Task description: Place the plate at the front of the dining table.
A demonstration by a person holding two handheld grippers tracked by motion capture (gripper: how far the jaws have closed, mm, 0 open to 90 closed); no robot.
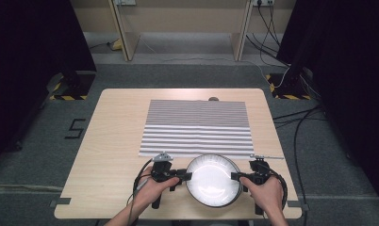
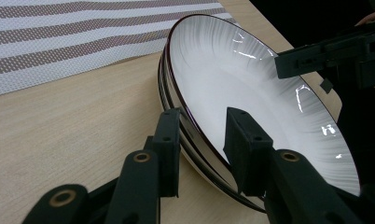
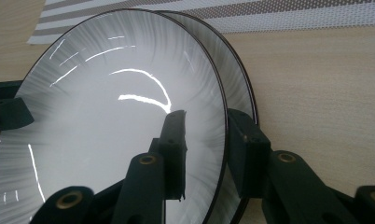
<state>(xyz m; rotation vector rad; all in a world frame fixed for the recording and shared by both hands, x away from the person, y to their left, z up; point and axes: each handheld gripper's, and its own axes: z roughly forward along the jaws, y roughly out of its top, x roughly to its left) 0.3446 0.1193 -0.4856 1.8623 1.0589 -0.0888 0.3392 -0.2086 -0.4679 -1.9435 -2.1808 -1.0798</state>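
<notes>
Two white plates with dark rims lie stacked near the table's front edge; the upper plate (image 1: pixel 212 183) (image 2: pixel 232 70) (image 3: pixel 106 140) sits on a lower plate (image 2: pixel 163 79) (image 3: pixel 237 79). My left gripper (image 1: pixel 187 176) (image 2: pixel 202 135) is at the stack's left side, one jaw outside the rims and one on the upper plate's inner face. Opposite it, my right gripper (image 1: pixel 234 176) (image 3: pixel 206 135) holds the right side the same way. Both look shut on the rims. The right gripper (image 2: pixel 288 63) shows across the plate in the left gripper view.
A grey-and-white striped placemat (image 1: pixel 197 127) (image 2: pixel 83 32) (image 3: pixel 293 14) lies just beyond the plates on the wooden table (image 1: pixel 112 141). Bare wood runs to the left and right of the mat. Cables trail on the floor to the right of the table.
</notes>
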